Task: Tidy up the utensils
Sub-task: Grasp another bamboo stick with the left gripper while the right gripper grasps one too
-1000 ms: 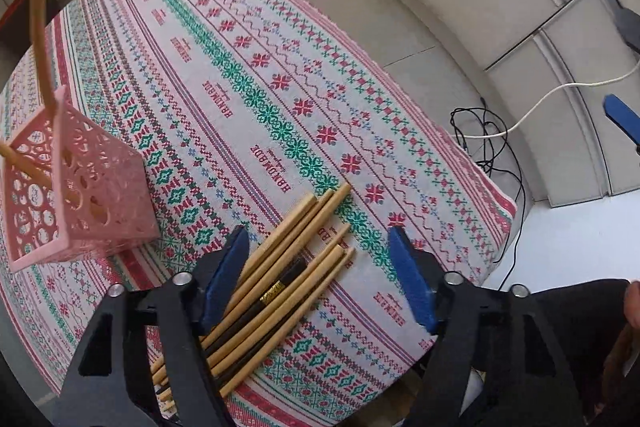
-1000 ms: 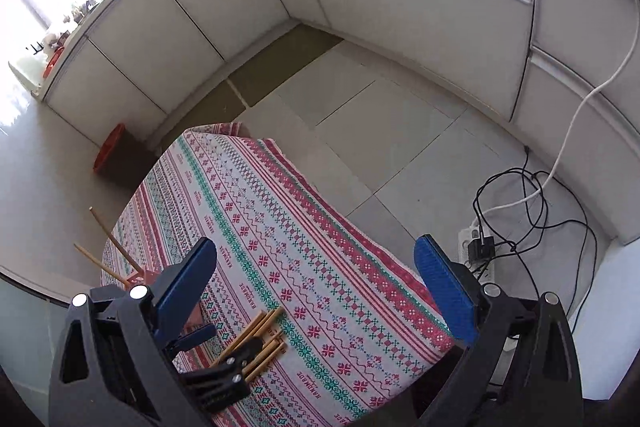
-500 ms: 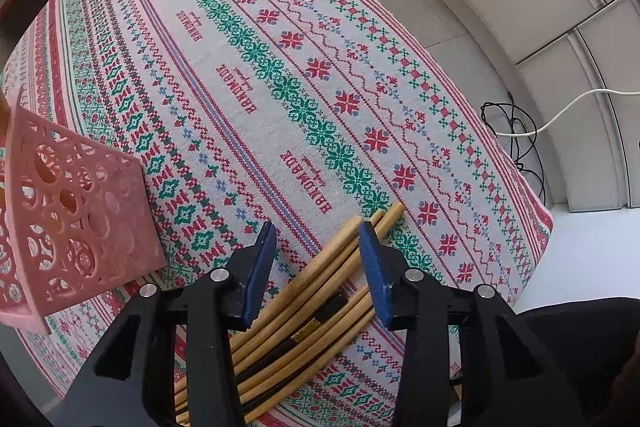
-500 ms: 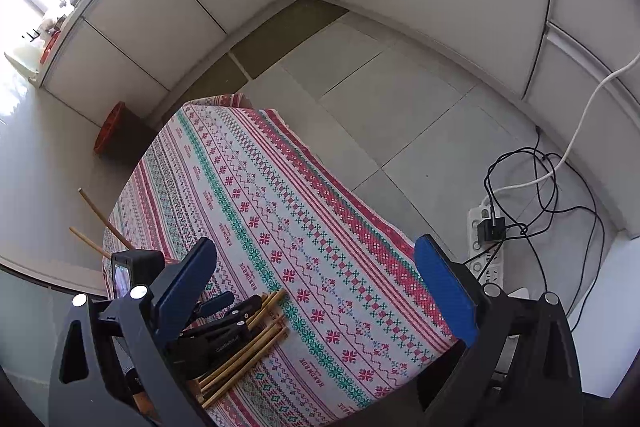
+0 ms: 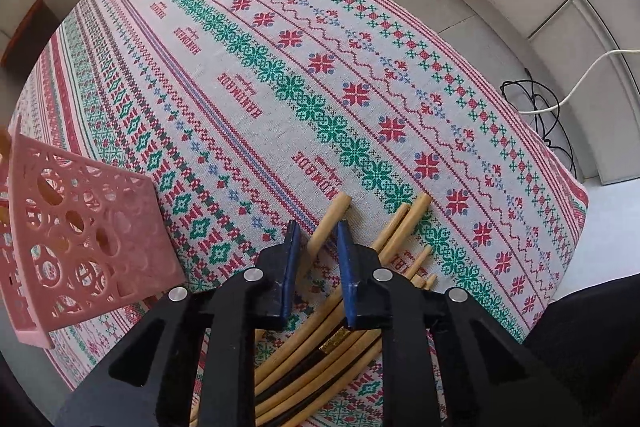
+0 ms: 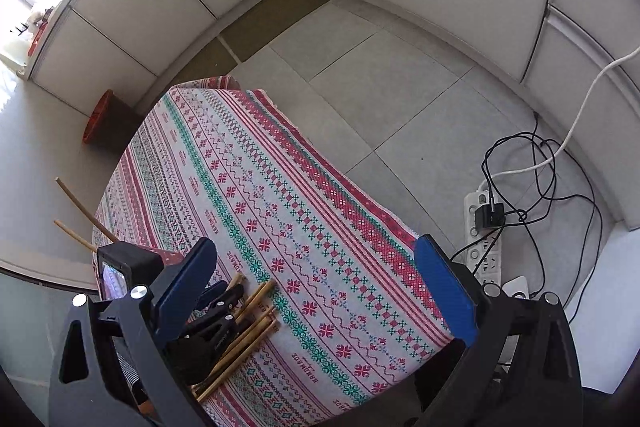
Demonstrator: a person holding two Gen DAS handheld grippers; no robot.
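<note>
A bundle of bamboo chopsticks (image 5: 400, 227) lies near the front edge of the patterned tablecloth (image 5: 280, 87). One light chopstick (image 5: 336, 211) is set apart to the left of the bundle. My left gripper (image 5: 318, 233) points down over it, and its jaws are closing with that chopstick between the blue pads; a gap still shows on the left side. A pink perforated basket (image 5: 80, 239) stands to the left, with two chopsticks (image 6: 80, 203) sticking out of it. My right gripper (image 6: 316, 245) hangs wide open above the cloth with nothing between its fingers. The left gripper (image 6: 224, 295) and the bundle (image 6: 256, 311) sit at its lower left.
The table's right edge drops to a tiled floor. A power strip (image 6: 484, 227) with tangled black and white cables lies there. A red-rimmed bin (image 6: 104, 123) stands beyond the far corner. White cabinets line the walls.
The left gripper has come down onto the chopsticks and its jaws have narrowed from wide to close around one. That chopstick now lies apart from the bundle. The right gripper sank slightly, still open.
</note>
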